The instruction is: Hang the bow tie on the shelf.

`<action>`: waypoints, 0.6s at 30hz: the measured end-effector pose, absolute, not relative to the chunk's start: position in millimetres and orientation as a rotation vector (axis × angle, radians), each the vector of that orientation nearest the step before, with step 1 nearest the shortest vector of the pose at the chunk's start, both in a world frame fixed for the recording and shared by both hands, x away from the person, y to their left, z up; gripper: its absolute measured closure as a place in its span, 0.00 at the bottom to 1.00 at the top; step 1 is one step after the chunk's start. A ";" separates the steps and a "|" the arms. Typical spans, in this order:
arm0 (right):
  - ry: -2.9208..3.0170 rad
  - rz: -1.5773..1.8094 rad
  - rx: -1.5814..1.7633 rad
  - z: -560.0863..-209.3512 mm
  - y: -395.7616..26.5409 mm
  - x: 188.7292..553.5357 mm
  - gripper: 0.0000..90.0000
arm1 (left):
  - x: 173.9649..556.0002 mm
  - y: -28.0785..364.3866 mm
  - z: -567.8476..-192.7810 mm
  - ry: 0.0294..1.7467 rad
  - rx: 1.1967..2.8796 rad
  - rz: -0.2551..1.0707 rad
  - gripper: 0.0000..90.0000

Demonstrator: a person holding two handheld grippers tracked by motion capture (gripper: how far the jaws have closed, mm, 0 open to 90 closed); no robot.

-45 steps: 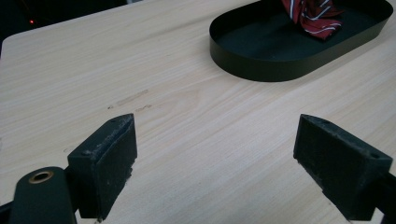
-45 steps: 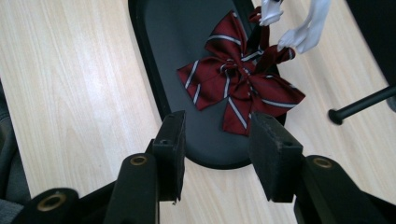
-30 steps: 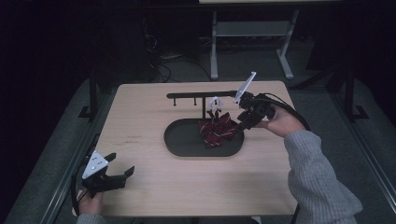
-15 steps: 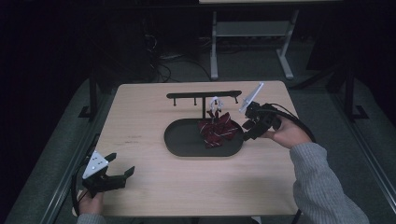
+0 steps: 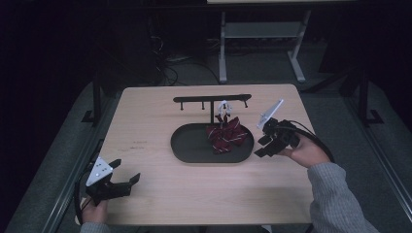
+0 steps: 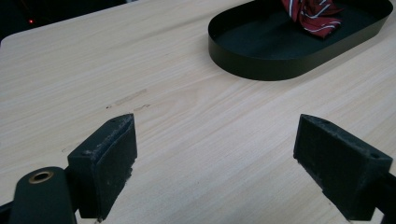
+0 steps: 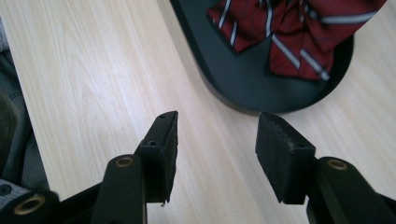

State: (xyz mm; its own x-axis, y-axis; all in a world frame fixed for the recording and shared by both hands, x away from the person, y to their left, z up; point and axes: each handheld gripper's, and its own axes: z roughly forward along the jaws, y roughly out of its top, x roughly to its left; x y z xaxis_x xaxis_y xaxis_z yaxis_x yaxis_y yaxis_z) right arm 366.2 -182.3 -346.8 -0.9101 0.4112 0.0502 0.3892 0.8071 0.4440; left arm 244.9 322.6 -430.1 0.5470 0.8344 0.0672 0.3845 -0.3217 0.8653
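1. Since a second earlier, the right gripper [image 5: 265, 145] had drawn back from the dark red striped fabric bow tie [image 5: 226, 134] toward five o'clock, ending just beside the right end of the black oval metal tray [image 5: 192, 145].
2. Its jaws stood apart and empty.
3. The left gripper [image 5: 121, 183] had not shifted: jaws spread wide, empty, at the table's seven o'clock corner.
4. The bow tie lay inside the tray, at its three o'clock end, under the black metal hanging rack [image 5: 212, 100].
5. Judged from this, the placing looked done; only pulling the hand away seemed left.
6. Count: one bow tie, one tray, one rack, two grippers, one pale wooden table [image 5: 145, 126].
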 end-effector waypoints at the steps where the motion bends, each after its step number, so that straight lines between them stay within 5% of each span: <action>1: 2.939 0.709 0.654 -349.9 -184.1 364.2 0.53 | 245.0 322.3 -430.3 0.991 1.920 0.657 0.15; 18: 2.902 0.765 0.735 -389.4 -206.3 331.4 0.53 | 244.9 321.1 -430.4 0.988 1.929 0.655 0.15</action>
State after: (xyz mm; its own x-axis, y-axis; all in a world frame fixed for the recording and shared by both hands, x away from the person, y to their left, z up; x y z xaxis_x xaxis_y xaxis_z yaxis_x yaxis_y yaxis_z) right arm 331.4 -206.3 -389.4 -0.8855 0.4595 0.0695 0.4340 0.7642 0.4771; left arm 244.9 321.1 -430.4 0.5508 0.8318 0.0685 0.3867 -0.3271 0.8622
